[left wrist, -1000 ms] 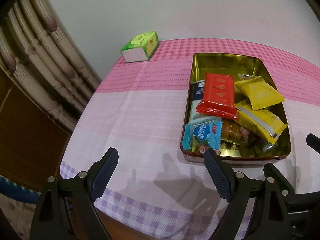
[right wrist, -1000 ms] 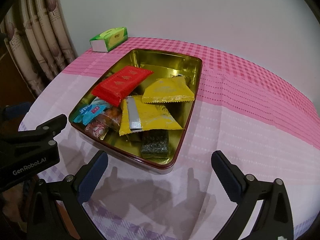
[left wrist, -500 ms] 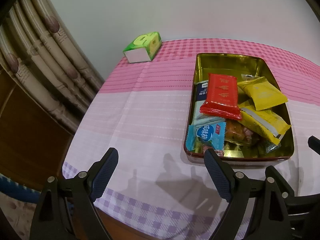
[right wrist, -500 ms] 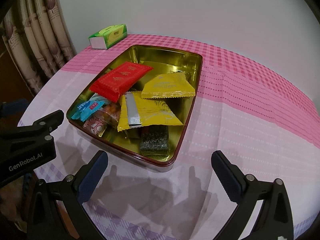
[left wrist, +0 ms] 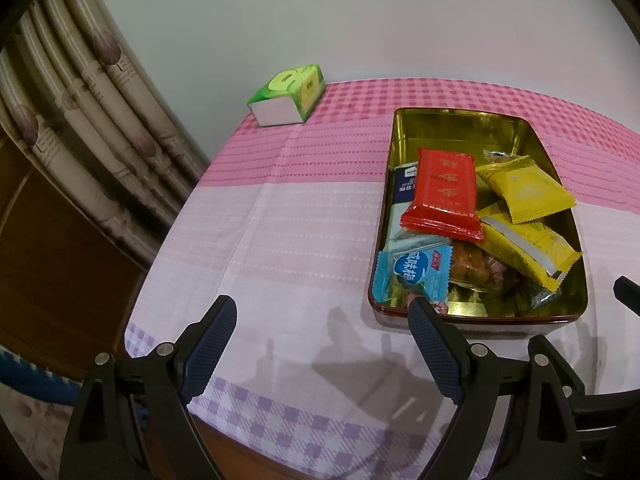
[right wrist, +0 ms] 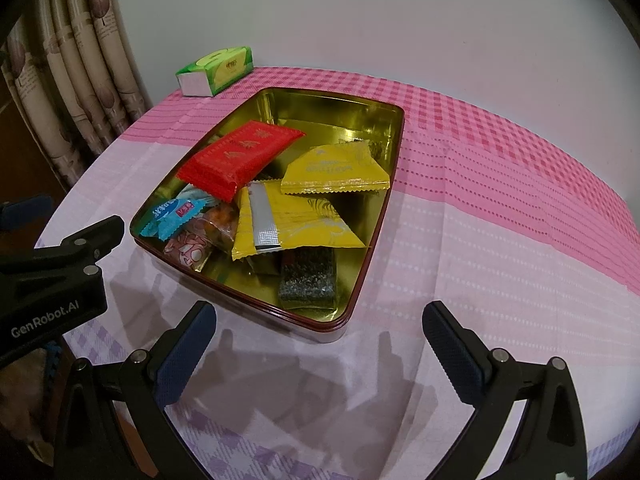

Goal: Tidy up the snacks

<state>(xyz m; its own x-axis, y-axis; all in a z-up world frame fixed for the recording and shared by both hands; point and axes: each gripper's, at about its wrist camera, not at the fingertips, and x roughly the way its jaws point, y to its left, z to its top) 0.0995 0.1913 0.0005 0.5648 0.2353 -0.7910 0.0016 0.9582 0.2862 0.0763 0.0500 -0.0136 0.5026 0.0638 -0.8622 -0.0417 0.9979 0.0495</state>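
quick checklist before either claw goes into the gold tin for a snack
1. Left claw open and empty: ok.
2. Right claw open and empty: ok.
3. Gold tin uncovered, flat on the tablecloth: ok.
4. Red packet on top of the pile, free to grasp: ok.
5. Dark seaweed packet clear of the large yellow packet: not ok, its far end is tucked under.
6. Green tissue box clear of the tin: ok.

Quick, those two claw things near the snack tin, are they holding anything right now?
Left gripper: open, holding nothing, short of the tin.
Right gripper: open, holding nothing, above the tablecloth.
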